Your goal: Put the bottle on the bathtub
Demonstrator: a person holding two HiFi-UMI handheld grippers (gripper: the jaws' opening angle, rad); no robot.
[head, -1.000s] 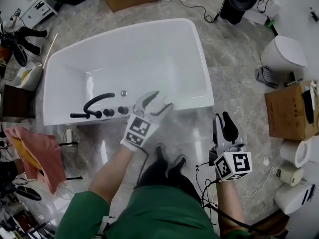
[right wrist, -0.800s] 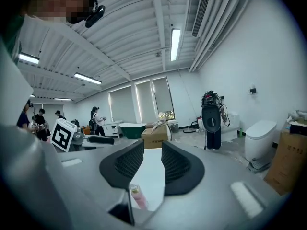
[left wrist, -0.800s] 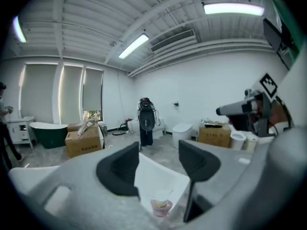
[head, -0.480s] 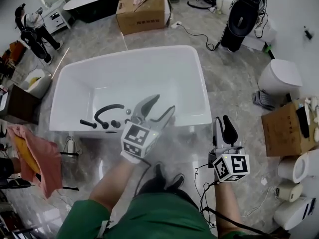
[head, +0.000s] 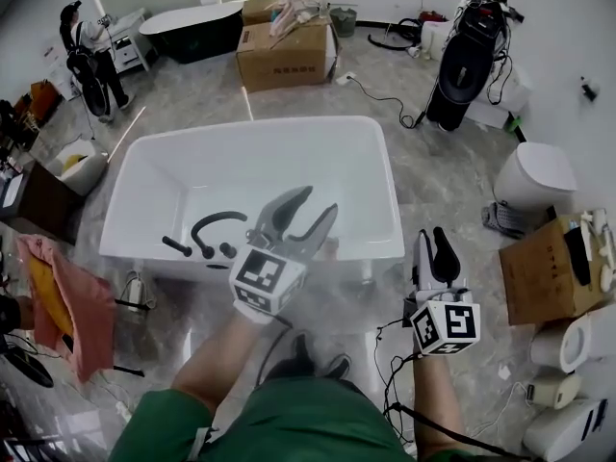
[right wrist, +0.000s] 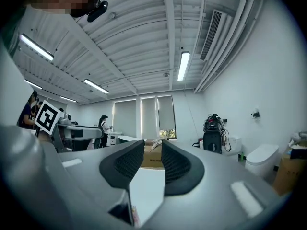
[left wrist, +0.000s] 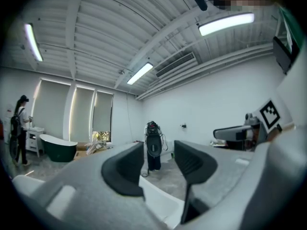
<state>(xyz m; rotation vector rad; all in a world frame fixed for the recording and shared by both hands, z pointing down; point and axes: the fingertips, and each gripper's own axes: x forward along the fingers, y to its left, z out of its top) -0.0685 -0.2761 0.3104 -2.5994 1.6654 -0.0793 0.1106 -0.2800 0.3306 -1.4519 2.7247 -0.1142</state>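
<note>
Bottle: not made out in any view.
Bathtub (head: 241, 162): white and unfilled, set on the grey marbled floor (head: 443, 176); its long axis runs left to right across the head view, with the near rim just ahead of the person's feet.
Faucet (head: 214, 227): black and curved, with knobs beside it, mounted on the left part of the near rim, its spout arched over the basin.
Left claw (head: 320, 200): held over the near rim, to the right of the faucet and apart from it; it is pointed away from the person and tilted upward. The jaws (left wrist: 158, 162) are spread wide, and nothing is gripped between them.
Right claw (head: 431, 239): held short of the tub's right near corner, over the floor, pointed up and forward. Only a narrow gap is left between the jaws (right wrist: 152, 164), and nothing is held there.
Beyond the tub: a cardboard box (head: 286, 54) and a dark tub (head: 190, 29) are seen, with a person (head: 87, 51) standing at far left.
Right side: a black equipment stack (head: 467, 61) and a white toilet (head: 534, 176) are set well apart from the tub.
Left side: a pink cloth (head: 63, 306) is draped near the tub's end.
</note>
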